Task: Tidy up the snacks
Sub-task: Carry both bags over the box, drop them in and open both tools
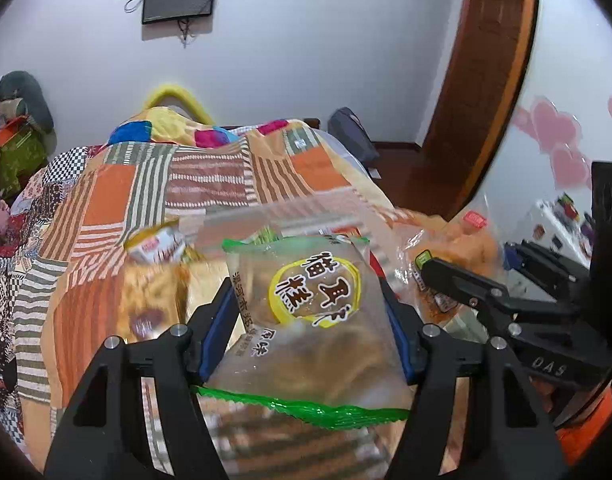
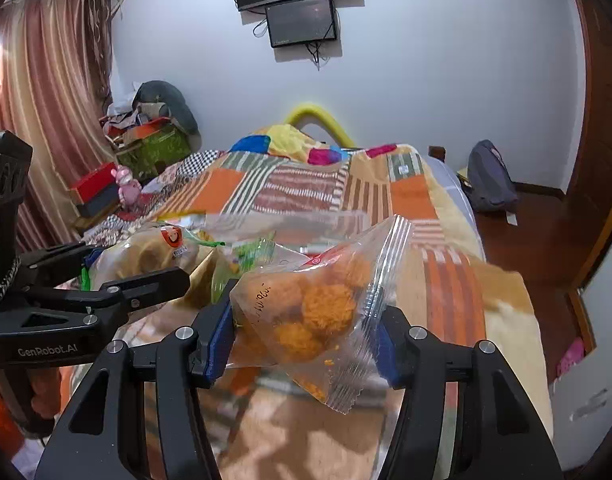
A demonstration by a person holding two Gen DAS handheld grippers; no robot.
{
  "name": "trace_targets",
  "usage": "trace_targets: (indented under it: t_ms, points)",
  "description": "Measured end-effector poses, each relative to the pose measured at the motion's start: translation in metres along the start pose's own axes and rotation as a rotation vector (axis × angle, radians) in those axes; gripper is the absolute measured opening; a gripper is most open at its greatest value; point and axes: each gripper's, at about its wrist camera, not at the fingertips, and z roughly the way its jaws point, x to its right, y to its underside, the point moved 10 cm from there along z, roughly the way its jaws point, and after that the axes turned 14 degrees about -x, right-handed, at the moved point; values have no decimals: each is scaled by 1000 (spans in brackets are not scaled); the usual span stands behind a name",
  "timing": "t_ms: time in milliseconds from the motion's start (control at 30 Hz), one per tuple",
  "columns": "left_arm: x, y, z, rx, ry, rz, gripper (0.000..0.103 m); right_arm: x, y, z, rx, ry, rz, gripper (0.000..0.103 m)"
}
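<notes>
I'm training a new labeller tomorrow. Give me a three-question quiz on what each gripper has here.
1. True or false: the left gripper is shut on a green-edged snack packet.
2. What does the right gripper hold? A) a clear bag of orange snack balls B) a bottle C) nothing
3. Fill in: both bags are held above a bed with a patchwork ____.

Key: 1 true; 2 A; 3 quilt
</notes>
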Motion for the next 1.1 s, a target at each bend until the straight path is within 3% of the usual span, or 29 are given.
trace_targets:
  t_ms: [333, 500, 667, 767, 867, 1100]
  points:
    - [-33, -47, 49, -36, -10, -96, 65, 8, -22, 44, -43, -23, 19, 55]
    - [-44, -50, 74, -69, -16, -123, 66, 8, -20, 58, -76, -14, 6, 55]
    - [-44, -50, 76, -48, -38, -108, 71, 7, -15, 61, -95, -14, 3, 62]
    - [-40, -49, 68, -38, -28, -110, 74, 8, -15, 54, -89, -13, 6, 70]
    - [-37, -48, 51, -16, -7, -111, 74, 8, -16, 40, -69, -13, 10, 70]
    - [-28, -38, -30, 112, -15, -99, 75, 4, -25, -24, 34, -16, 23, 71]
